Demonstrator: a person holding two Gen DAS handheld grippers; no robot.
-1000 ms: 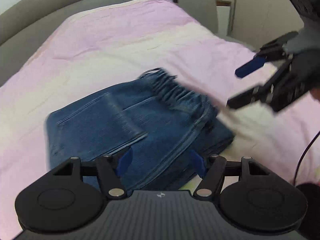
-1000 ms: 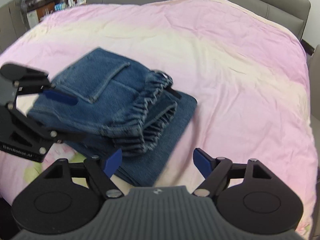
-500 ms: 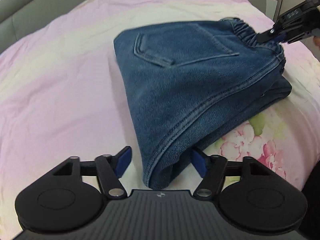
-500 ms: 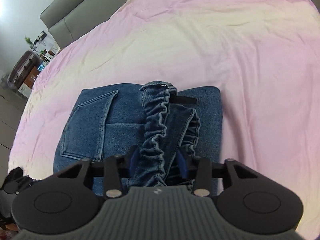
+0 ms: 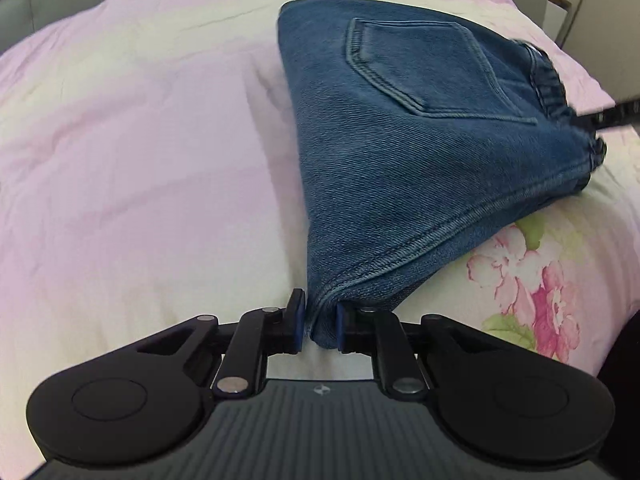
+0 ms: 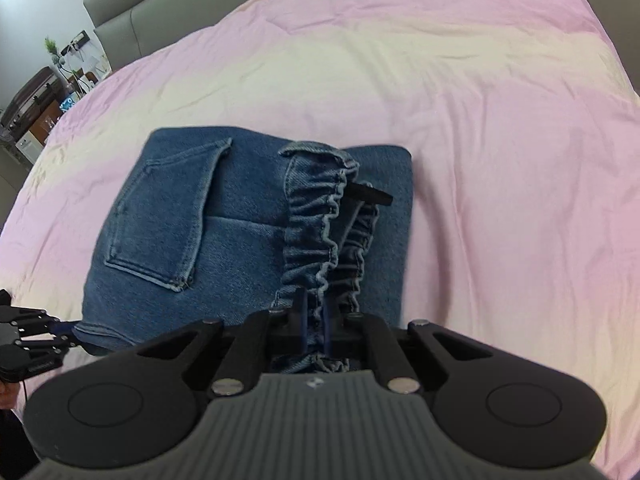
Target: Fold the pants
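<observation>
Folded blue denim pants (image 5: 420,160) lie on the pink bedspread (image 5: 140,140), back pocket up. My left gripper (image 5: 320,316) is closing its jaws, and its pads press on the near folded corner of the denim. From the right edge of that view my right gripper (image 5: 608,114) reaches the gathered waistband. In the right wrist view the pants (image 6: 224,240) show their ruffled elastic waistband (image 6: 320,216), and my right gripper (image 6: 314,320) is shut on its near end. The left gripper (image 6: 60,332) grips the pants' left corner at the picture's lower left.
The bedspread (image 6: 480,120) stretches wide around the pants, with a floral print (image 5: 536,292) near the right corner. A grey headboard (image 6: 160,4) lies beyond. Cluttered furniture (image 6: 40,96) stands past the bed's left side.
Both grippers came down onto the pants and shut: the left on the near folded corner, the right on the waistband. The pants now look closer in both views.
</observation>
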